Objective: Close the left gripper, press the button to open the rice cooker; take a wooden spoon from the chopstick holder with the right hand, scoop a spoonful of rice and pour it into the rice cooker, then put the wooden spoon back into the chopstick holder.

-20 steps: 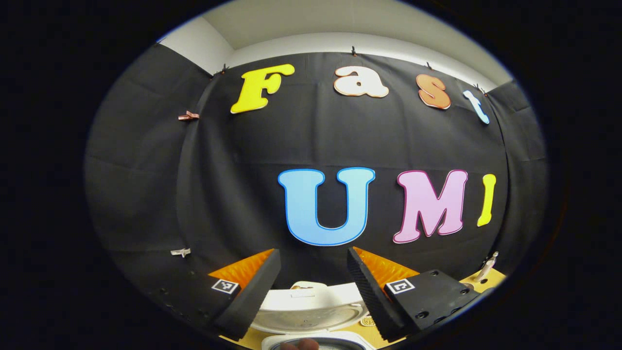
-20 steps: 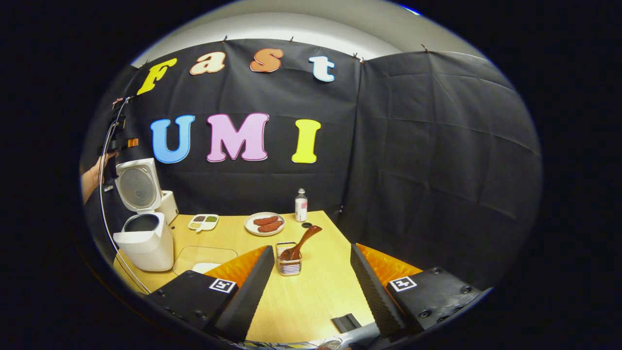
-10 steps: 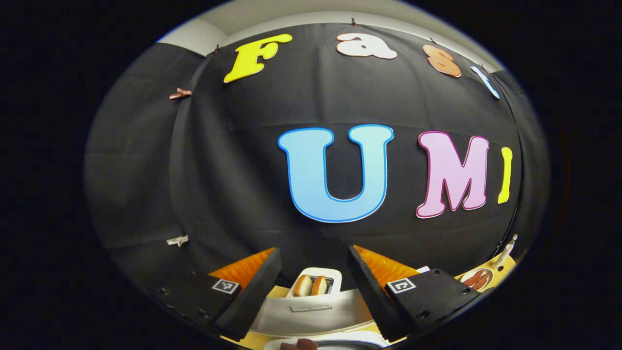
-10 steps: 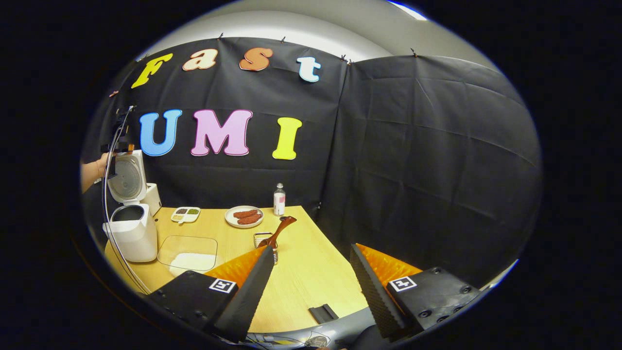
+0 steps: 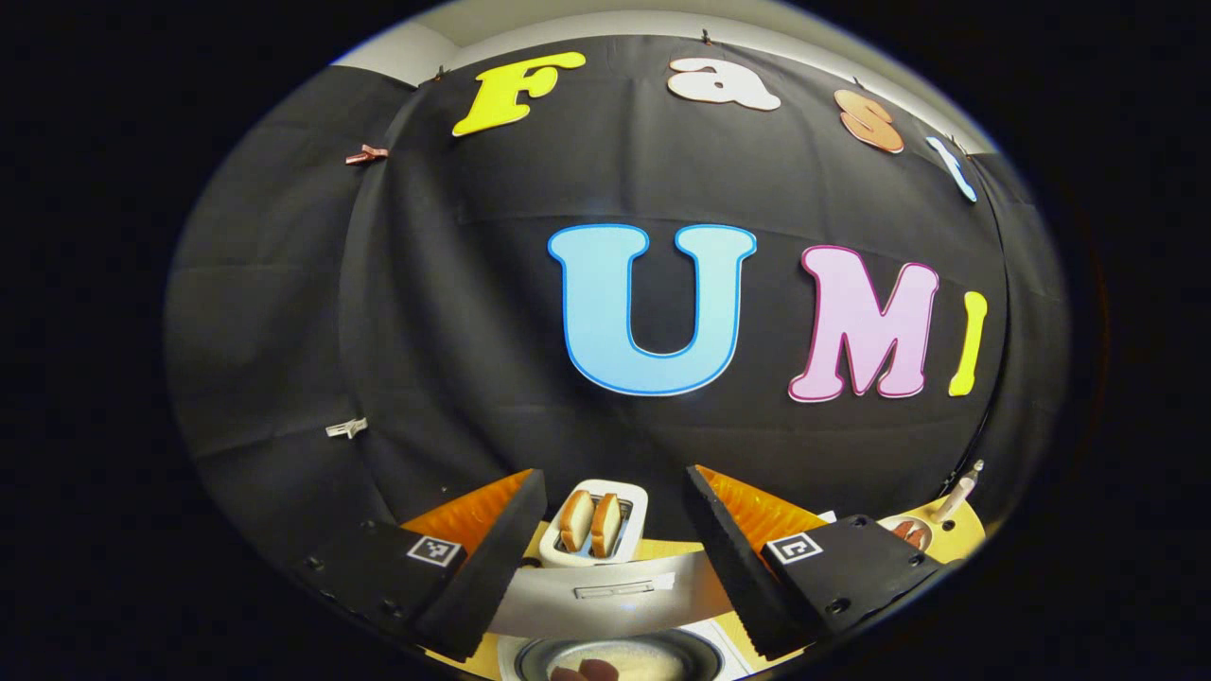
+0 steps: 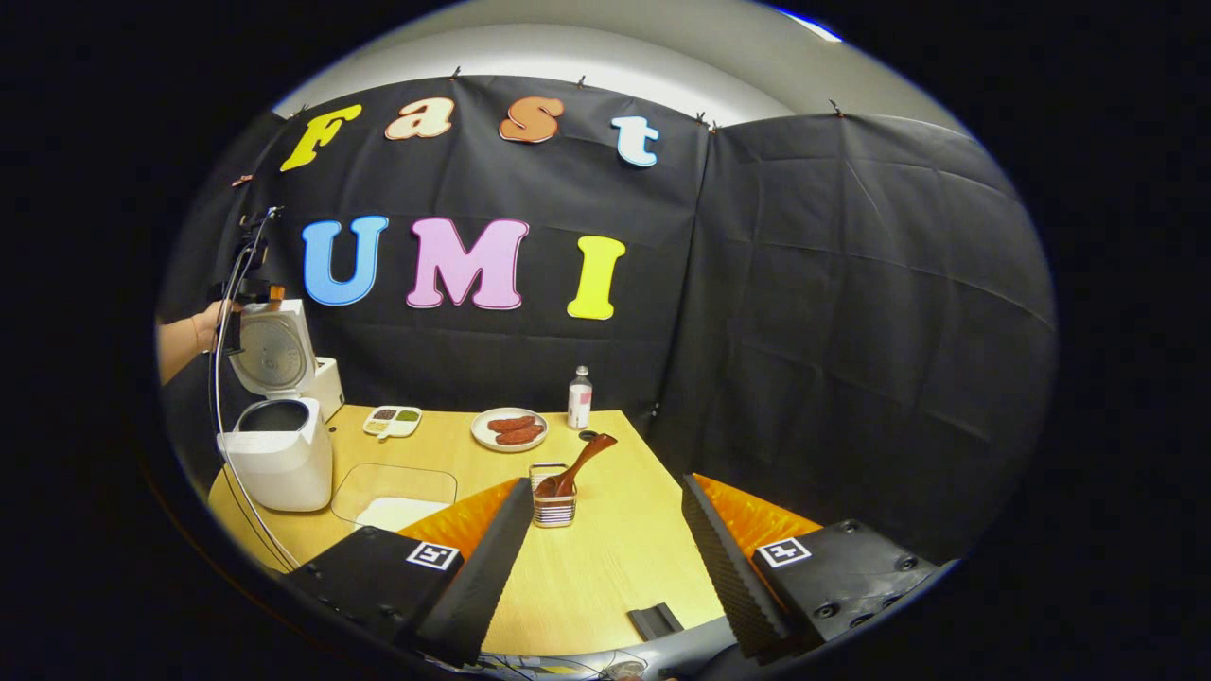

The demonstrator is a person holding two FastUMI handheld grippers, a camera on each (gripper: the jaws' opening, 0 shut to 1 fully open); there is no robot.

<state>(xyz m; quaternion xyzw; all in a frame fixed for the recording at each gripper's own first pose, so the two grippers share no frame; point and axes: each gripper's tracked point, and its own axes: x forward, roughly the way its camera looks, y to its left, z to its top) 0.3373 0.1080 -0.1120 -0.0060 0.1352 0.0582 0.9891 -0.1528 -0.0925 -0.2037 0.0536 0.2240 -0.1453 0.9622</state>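
Our left gripper (image 5: 610,558) has its fingers spread wide with nothing between them, and it hangs above the open rice cooker (image 5: 605,605); compared with a second ago its view has tipped downward, so the toaster (image 5: 596,522) behind the cooker and the dark inner pot at the bottom edge now come into sight. Our right gripper (image 6: 605,567) is likewise wide open and empty, aimed across the table (image 6: 605,577) at the chopstick holder (image 6: 553,508), which has swung back between its fingers after sliding off behind the left finger half a second ago. The wooden spoon (image 6: 575,465) stands tilted in that holder, well apart from our fingers. From the right gripper view the cooker's lid (image 6: 270,355) stands raised, so we judge the button step done and the spoon pickup the step in hand. The rice (image 6: 395,511) lies in a clear tray beside the cooker, partly cut off by our left finger. The cooker's button is hidden from us, and the pale patch in the pot is perhaps a reflection; we cannot tell.
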